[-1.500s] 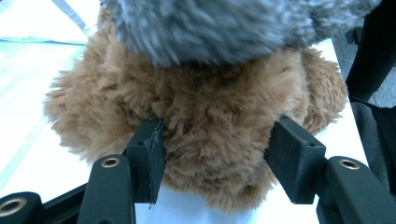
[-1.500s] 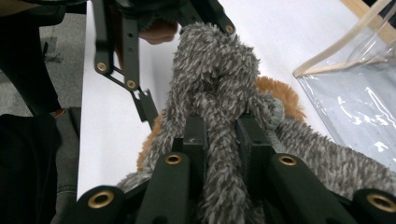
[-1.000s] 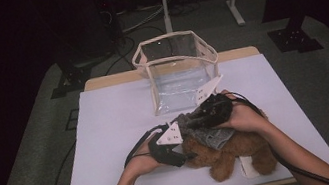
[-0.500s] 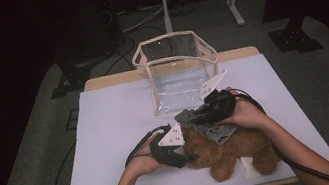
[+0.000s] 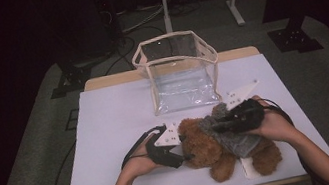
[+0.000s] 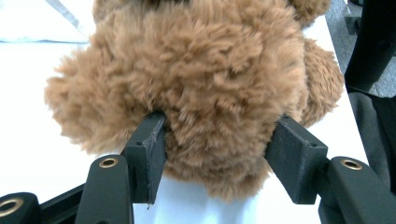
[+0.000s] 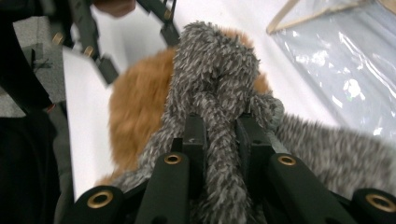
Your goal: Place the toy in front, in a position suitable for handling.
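Lying on the white desk [image 5: 115, 111] near its front edge, the brown teddy bear [image 5: 207, 147] wears a grey fuzzy garment [image 5: 233, 136] over its back. Left hand-held gripper [image 5: 179, 157] sits at the bear's head w/ both pads [image 6: 149, 154] pressed into the fur, jaws about half apart & just eased a bit wider, head still between them. Right hand-held gripper [image 5: 216, 127] is pinched nearly closed on a fold of the grey garment, lifted above the bear's body. Clear plastic bag [image 5: 178, 72] stands upright behind the bear, near but apart, toward the desk's far edge.
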A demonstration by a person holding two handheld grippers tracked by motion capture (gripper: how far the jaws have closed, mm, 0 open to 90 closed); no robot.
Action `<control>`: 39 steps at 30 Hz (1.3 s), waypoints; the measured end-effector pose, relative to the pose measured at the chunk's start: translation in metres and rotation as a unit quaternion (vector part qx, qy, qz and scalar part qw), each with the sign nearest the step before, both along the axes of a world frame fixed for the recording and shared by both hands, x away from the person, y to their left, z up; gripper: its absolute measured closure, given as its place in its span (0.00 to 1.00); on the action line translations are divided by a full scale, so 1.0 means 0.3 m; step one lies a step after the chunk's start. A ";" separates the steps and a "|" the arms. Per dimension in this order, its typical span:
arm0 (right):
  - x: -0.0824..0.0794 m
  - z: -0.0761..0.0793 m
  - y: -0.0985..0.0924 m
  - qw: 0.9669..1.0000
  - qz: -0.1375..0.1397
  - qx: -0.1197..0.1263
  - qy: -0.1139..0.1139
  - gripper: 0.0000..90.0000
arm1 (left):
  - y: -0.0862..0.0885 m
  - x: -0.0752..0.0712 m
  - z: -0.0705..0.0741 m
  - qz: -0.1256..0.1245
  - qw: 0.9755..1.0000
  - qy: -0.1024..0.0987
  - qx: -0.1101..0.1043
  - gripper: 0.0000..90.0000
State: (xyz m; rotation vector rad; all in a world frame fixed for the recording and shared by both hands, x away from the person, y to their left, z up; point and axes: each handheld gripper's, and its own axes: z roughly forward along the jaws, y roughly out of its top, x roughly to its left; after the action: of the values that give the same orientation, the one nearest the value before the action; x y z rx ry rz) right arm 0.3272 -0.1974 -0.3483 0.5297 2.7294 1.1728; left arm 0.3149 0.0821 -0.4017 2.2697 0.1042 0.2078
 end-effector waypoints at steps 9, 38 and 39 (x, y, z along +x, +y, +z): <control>-0.139 -0.018 -0.058 1.000 -0.010 0.006 -0.027 0.84 | 0.015 -0.008 -0.024 -0.002 1.000 0.015 -0.006 0.44; 0.184 -0.036 -0.009 0.999 -0.031 0.013 -0.024 0.84 | 0.009 0.037 -0.006 0.050 0.998 -0.034 0.002 0.42; 0.181 -0.037 -0.010 0.999 -0.031 0.014 -0.025 0.84 | 0.006 0.036 -0.006 0.050 0.998 -0.038 0.004 0.43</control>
State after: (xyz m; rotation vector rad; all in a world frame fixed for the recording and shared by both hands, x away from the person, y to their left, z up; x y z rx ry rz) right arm 0.3816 -0.2005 -0.3592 0.5743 2.6388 1.1942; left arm 0.3258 0.0839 -0.4033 2.2636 0.1782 0.3465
